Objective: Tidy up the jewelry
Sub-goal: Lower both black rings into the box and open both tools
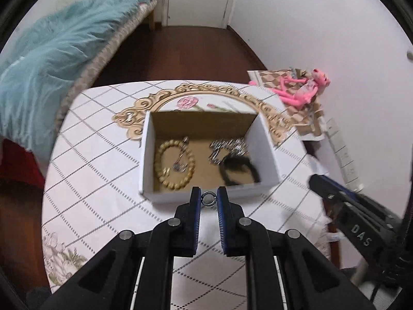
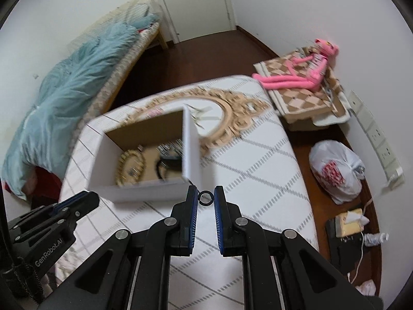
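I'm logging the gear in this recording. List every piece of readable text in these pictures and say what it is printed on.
"DAS" – white letters on the body of the right gripper, seen from the left wrist view.
"GenRobot.AI" – white letters on the body of the left gripper, seen from the right wrist view.
The plastic bag on the floor carries a red print, too blurred to read.
Nothing readable on the box or the tablecloth.

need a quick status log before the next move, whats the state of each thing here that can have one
left gripper: open, holding nothing
right gripper: open, holding nothing
cardboard box: open-topped, upright on the table
wooden bead bracelet: lying flat in the box, left side
silver jewelry: heaped in the box, far right
black band: lying in the box, near right
door: shut
plastic bag: tied, on the floor
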The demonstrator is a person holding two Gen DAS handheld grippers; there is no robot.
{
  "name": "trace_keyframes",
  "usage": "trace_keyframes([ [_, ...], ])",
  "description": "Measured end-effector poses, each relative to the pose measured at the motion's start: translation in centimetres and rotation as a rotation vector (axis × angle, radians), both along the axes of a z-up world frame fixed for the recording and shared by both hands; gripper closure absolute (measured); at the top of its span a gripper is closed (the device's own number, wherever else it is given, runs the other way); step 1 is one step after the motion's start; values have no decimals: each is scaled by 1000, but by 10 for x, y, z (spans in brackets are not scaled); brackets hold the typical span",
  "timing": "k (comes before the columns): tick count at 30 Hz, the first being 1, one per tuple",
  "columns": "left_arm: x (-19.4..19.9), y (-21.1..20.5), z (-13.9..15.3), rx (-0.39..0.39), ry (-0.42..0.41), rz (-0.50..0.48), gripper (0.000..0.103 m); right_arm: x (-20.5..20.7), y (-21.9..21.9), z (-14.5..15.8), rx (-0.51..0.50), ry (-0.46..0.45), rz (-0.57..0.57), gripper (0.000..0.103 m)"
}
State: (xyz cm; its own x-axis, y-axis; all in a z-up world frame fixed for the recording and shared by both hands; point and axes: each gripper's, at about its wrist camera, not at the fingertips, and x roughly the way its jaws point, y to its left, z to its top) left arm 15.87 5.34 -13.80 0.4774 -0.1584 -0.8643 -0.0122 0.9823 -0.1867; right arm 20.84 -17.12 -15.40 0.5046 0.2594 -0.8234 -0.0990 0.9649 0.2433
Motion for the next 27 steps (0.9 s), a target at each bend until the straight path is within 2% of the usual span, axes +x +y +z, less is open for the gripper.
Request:
trace_keyframes([
  [2,19,6,7,-30,18,-14,93,17,6,7,29,20,24,90],
  [6,48,16,11,-34,43,-22,93,60,22,10,86,86,73,90],
  [14,96,37,-4,-70,163,7,92,122,50,-16,117,266,149,89],
  [16,103,41,-7,-71,190,29,89,131,54,-21,126,309,166,89],
  [17,105,42,-6,-62,195,35,81,136,56,-23,141,331,174,89],
  [18,106,43,-4,-47,189,41,66,138,56,-26,151,348,180,89],
  [19,106,45,-2,-37,177,46,56,141,56,-28,153,360,179,87],
  [20,106,47,1,-34,167,51,37,142,56,-29,148,363,177,77],
  [21,106,50,3,-30,158,56,28,143,56,-29,154,362,176,69],
  [22,105,52,6,-12,152,65,28,144,55,-28,162,361,172,58],
  [25,105,60,9,15,148,87,28,143,49,-25,158,347,153,57],
  [26,104,62,9,28,146,95,22,143,47,-23,149,339,145,56],
  [27,103,65,10,38,145,103,11,142,46,-21,142,332,142,56],
])
